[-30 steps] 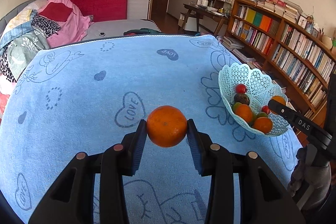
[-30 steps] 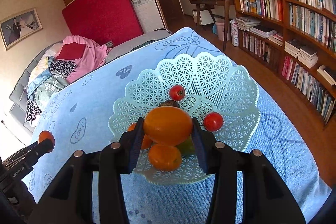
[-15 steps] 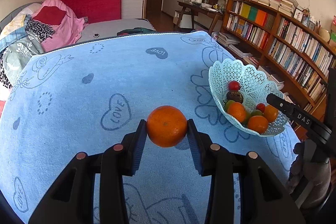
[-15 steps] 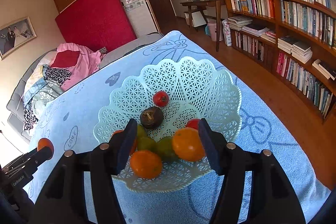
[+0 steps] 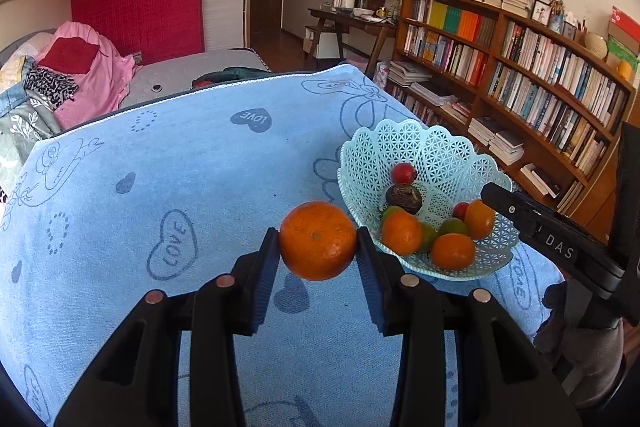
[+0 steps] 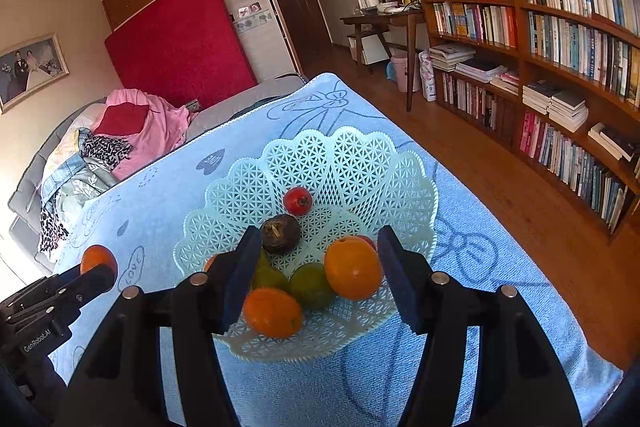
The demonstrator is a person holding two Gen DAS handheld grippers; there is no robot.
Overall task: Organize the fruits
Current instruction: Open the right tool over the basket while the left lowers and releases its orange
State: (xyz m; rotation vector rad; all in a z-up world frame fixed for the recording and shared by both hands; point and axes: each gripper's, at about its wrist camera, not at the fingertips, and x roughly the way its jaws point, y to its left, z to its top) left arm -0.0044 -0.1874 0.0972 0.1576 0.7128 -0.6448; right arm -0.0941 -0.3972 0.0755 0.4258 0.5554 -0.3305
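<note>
Left wrist view: I am holding a mandarin (image 5: 317,240) clamped between the pads of the left gripper (image 5: 318,247), lifted clear of the blue towel (image 5: 180,167). The lattice basket (image 5: 436,147) is sitting just right of it, already holding several fruits. This one is not yet delivered; I judge the task nearly done.

Right wrist view: the right gripper (image 6: 316,271) is hanging over the basket's near side, jaws spread and gripping nothing. An orange fruit (image 6: 353,268) is lying in the basket between the fingers, near the right pad (image 6: 394,277); I cannot tell whether they touch.
</note>
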